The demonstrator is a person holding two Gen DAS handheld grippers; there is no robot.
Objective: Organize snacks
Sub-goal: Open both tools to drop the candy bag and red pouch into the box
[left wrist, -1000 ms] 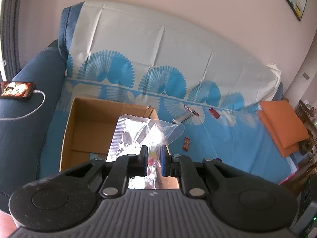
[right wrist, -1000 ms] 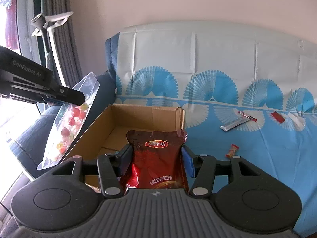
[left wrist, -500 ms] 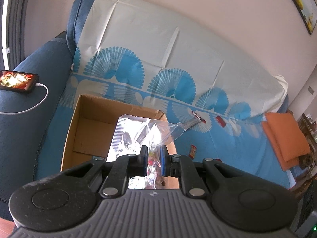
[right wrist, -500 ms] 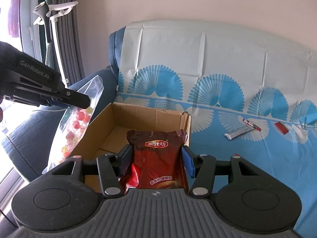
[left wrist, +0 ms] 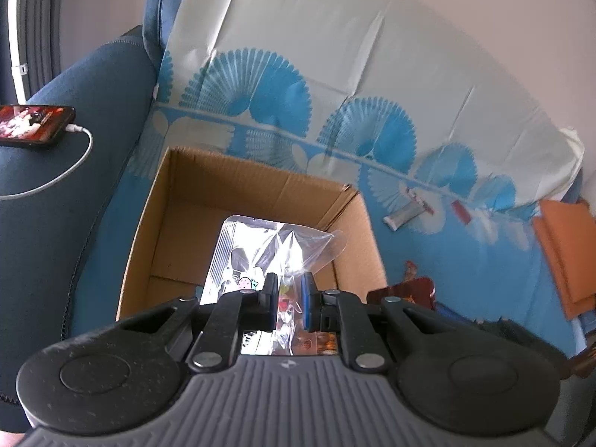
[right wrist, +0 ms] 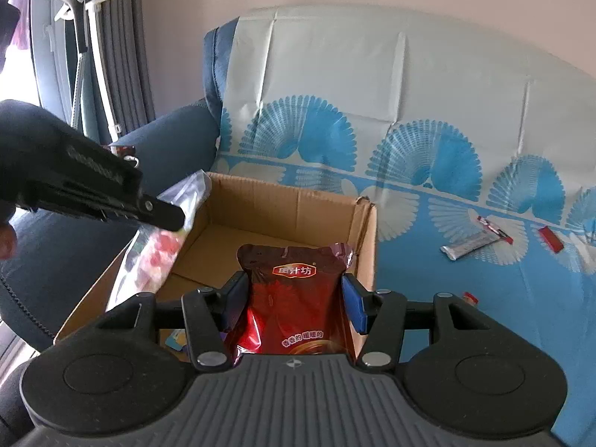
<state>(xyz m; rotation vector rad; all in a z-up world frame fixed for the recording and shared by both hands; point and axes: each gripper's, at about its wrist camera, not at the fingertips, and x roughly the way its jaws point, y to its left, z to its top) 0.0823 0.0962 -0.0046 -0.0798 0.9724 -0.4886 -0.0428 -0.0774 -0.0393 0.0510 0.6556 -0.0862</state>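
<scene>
Your left gripper [left wrist: 289, 300] is pinched narrow on the top of a clear bag [left wrist: 268, 246] of coloured candies; the bag hangs from the pads over the open box [left wrist: 257, 190], near its left wall. From the right wrist view the same gripper [right wrist: 178, 219] reaches in from the left edge, and the bag [right wrist: 156, 257] drapes below it against the box's left rim, red and pale candies showing through the plastic.

Your right gripper [right wrist: 294, 300] stands about half open, clamped on the 2 sides of a red pouch [right wrist: 298, 298] with a yellow label. The pouch sits upright between the fingers, over the near edge of the box [right wrist: 283, 201]. In the left wrist view a corner of the pouch [left wrist: 406, 288] shows just right of the box.

The box is brown cardboard, flaps open, standing on a sofa covered by a blue fan-print cloth [right wrist: 428, 156]. Something small and blue lies on the box floor at the near left; you cannot tell what it is.

On the cloth to the right of the box lie 3 loose snacks: a silver stick pack [right wrist: 471, 242], a red bar [right wrist: 551, 240], and a small red wrapper [right wrist: 470, 298] nearer you. A phone [left wrist: 33, 126] with its cable plugged in rests on the sofa arm. An orange cushion [left wrist: 566, 246] sits at the far right.
</scene>
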